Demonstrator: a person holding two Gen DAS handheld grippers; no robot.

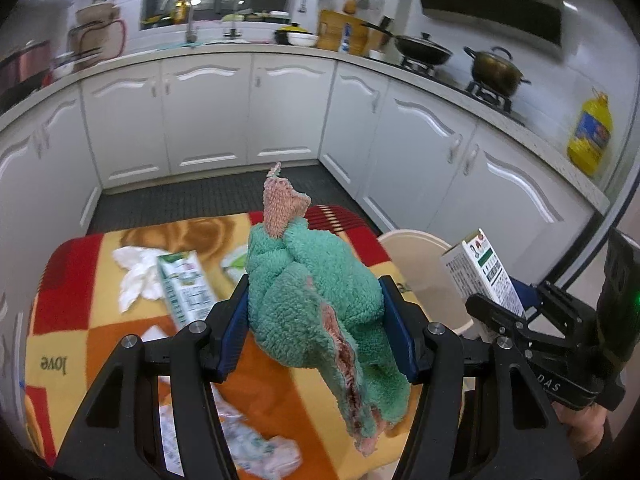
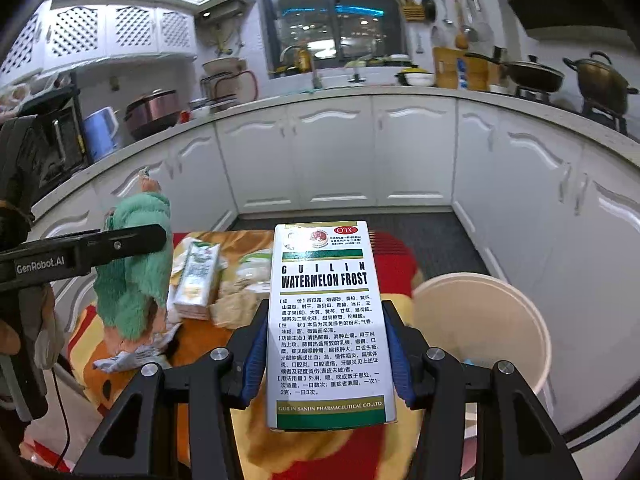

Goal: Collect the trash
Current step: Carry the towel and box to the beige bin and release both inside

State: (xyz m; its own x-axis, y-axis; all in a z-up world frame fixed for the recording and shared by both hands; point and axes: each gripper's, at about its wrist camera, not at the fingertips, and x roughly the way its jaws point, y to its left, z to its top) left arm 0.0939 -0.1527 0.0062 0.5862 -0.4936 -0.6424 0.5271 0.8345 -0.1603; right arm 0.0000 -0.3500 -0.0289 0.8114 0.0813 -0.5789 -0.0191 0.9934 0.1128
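Right then, we had the L gripper [image 1: 316, 304] pinching a green rag [image 1: 316, 300] above the blanket [image 1: 72, 320], R gripper [image 2: 328, 344] clamping a med box [image 2: 326, 320] beside the bin [image 2: 480, 320].

Blanket-covered table [image 1: 60, 320] bears tissue [image 1: 134, 276], carton [image 1: 186, 288], wrappers [image 1: 256, 448].
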